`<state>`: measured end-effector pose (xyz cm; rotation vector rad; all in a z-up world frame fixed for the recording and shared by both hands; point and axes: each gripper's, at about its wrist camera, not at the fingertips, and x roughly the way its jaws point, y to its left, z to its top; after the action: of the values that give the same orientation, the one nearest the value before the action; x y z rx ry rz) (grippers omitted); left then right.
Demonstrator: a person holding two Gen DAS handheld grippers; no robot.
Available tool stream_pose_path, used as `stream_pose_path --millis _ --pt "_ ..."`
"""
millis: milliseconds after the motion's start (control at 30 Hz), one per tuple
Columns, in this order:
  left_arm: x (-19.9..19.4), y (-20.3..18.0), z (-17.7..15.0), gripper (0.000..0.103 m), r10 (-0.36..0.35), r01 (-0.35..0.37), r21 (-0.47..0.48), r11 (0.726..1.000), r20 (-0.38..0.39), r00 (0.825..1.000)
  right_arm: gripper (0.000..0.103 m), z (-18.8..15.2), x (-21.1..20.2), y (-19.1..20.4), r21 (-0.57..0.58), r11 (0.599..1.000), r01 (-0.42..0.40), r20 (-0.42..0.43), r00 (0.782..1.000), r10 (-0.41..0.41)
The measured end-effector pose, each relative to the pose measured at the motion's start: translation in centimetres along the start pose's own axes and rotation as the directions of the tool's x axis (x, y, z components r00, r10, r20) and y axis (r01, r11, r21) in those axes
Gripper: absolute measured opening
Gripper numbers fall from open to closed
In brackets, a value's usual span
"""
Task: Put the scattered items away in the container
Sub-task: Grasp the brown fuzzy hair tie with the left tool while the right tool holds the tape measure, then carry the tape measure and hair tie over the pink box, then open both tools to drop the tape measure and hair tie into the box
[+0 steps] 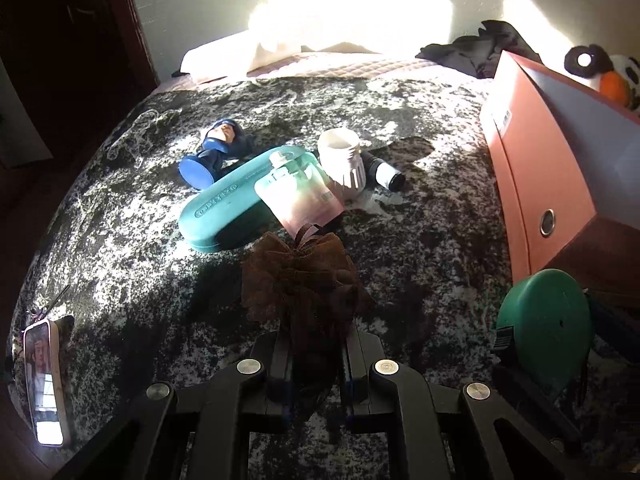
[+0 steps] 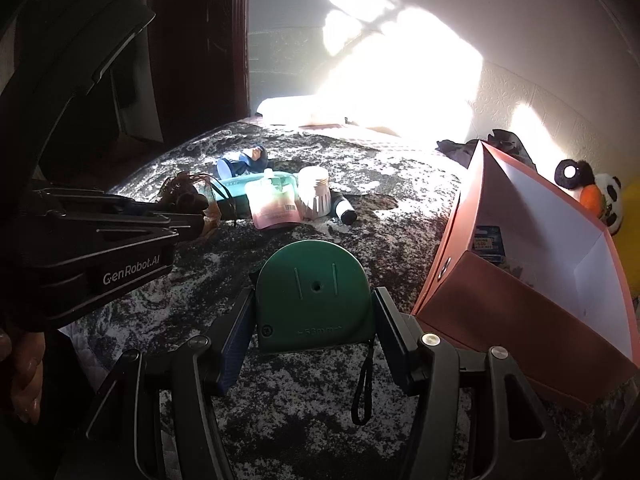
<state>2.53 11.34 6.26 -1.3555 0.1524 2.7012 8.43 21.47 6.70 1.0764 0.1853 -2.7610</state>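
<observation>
My left gripper point(image 1: 316, 336) is shut on a brown mesh bow point(image 1: 300, 276), held above the mottled bedspread point(image 1: 120, 240); the bow point(image 2: 188, 194) also shows at that gripper's tip in the right wrist view. My right gripper point(image 2: 314, 320) is shut on a green tape measure point(image 2: 314, 288), its black strap hanging below; the tape measure point(image 1: 546, 324) appears at the right of the left wrist view. The open salmon-pink box point(image 2: 504, 300) stands to the right, with a blue packet inside. Ahead lie a teal case point(image 1: 240, 200), a pink pouch point(image 1: 298, 196), a white jar point(image 1: 344, 160), a small dark bottle point(image 1: 386, 170) and a blue figurine point(image 1: 216, 148).
A phone point(image 1: 44, 380) lies at the bed's left edge. A white pillow point(image 1: 236, 56) and dark clothing point(image 1: 480, 48) are at the head of the bed. A penguin plush point(image 2: 588, 192) sits behind the box. A person's hand point(image 2: 20, 376) shows at lower left.
</observation>
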Motion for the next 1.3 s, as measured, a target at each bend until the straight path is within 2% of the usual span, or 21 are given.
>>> stream_pose_path --millis 333,600,733,833,967,1133,1200,1233,1267,1300 --pt "-5.5 -6.7 3.7 0.013 -0.068 0.057 0.094 0.994 0.115 0.991 0.061 0.8 -6.5 -5.7 0.123 0.988 0.098 0.131 0.985 -0.114" --pt "-7.8 -14.8 6.9 0.013 -0.174 0.14 0.204 0.969 0.16 0.972 0.061 -0.1 -10.4 -12.8 0.278 0.937 0.212 0.179 0.947 -0.267" --pt "-7.1 -19.3 7.8 0.013 -0.222 0.179 0.259 0.949 0.147 0.964 0.061 -0.8 -11.8 -16.8 0.368 0.899 0.236 0.178 0.931 -0.318" --pt "-5.6 -22.1 8.3 0.013 -0.248 0.205 0.286 0.936 0.123 0.961 0.061 -1.2 -12.2 -19.6 0.408 0.867 0.285 0.163 0.912 -0.376" --pt "-3.1 -25.0 9.0 0.013 -0.263 0.221 0.312 0.924 0.098 0.96 0.061 -1.8 -11.7 -23.2 0.461 0.839 0.289 0.138 0.911 -0.39" --pt "0.7 -27.0 10.2 0.013 -0.279 0.251 0.31 0.917 0.05 0.959 0.061 -1.8 -8.9 -26.5 0.473 0.817 0.33 0.083 0.906 -0.415" --pt "2.0 -27.4 10.7 0.019 -0.292 0.27 0.294 0.917 0.032 0.956 0.062 -1.8 -7.6 -27.6 0.472 0.81 0.347 0.06 0.905 -0.422" --pt "2.7 -27.6 11.0 0.035 -0.298 0.28 0.286 0.917 0.023 0.954 0.062 -1.8 -7.0 -28.1 0.466 0.808 0.361 0.046 0.902 -0.429" --pt "3.2 -27.7 11.2 0.044 -0.294 0.278 0.277 0.92 0.018 0.955 0.071 -1.7 -6.6 -28.4 0.46 0.8 0.385 0.035 0.892 -0.45" --pt "3.6 -27.6 11.4 0.061 -0.284 0.268 0.268 0.925 0.021 0.959 0.076 -1.6 -6.3 -28.7 0.454 0.791 0.41 0.025 0.882 -0.471"
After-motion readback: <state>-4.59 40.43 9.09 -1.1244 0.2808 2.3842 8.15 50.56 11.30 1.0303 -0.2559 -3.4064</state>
